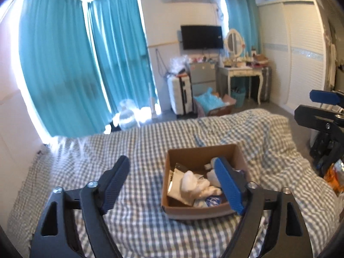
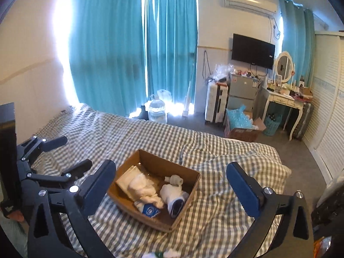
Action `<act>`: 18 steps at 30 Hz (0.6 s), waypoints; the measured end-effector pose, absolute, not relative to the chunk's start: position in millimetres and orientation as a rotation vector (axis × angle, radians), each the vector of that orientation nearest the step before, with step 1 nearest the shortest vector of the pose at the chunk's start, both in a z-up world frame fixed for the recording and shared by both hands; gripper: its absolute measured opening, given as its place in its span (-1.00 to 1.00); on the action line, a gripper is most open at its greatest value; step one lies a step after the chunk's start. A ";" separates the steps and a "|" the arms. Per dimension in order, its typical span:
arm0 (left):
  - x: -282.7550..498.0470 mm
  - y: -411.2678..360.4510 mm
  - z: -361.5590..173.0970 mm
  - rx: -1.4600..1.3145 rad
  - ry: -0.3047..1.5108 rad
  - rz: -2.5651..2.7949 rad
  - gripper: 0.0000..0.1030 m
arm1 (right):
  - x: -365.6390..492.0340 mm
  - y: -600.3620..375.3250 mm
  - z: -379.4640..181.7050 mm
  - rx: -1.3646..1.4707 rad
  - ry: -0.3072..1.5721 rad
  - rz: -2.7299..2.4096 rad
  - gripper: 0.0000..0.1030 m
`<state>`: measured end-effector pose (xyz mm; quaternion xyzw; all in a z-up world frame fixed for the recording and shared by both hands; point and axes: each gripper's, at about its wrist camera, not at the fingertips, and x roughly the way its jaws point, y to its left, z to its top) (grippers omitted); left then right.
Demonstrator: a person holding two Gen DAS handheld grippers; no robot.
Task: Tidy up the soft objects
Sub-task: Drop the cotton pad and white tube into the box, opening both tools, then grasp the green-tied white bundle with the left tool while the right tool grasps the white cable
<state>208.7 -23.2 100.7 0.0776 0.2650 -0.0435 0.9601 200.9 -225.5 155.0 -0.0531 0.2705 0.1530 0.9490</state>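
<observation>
**Two spread claws hover over one box of soft things**

Both claws are held above the checked bed, and both are spread wide with nothing between their pads. The cardboard box sits on the bedcover, and the soft objects already lie inside it: a white rolled sock, a crumpled white cloth and a flat packet with a blue label at the near corner.

The relation that matters is the box's bearing from each claw. From the right claw the box lies straight ahead and below, framed almost centrally between the two fingers, turned so that one corner points toward the camera. From the left claw the same box sits off to the right side, partly hidden behind the right-hand blue finger. So the right claw looks the better placed to go down into the box; the left would first have to swing across.

At the bottom edge of the right wrist view, a scrap of something white and green lies on the bed near the camera, outside the box; it is too cut off to identify. If it is a soft item yet to be sorted, it lies below and behind the right claw's fingertips, so reaching it would call for drawing back and dipping down.
</observation>
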 end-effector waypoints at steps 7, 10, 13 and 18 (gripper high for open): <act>143.1 -26.3 110.5 0.128 0.511 -0.098 0.91 | 142.2 -233.1 149.0 -0.156 0.587 0.313 1.00; 133.4 -28.5 89.2 0.115 0.547 -0.098 0.91 | 132.8 -237.1 115.3 -0.206 0.654 0.274 1.00; 137.6 -35.0 56.0 0.096 0.620 -0.105 0.91 | 132.8 -242.9 72.6 -0.223 0.735 0.255 1.00; 143.9 -58.6 0.3 0.136 0.695 -0.109 0.90 | 144.8 -255.0 -2.8 -0.277 0.859 0.206 1.00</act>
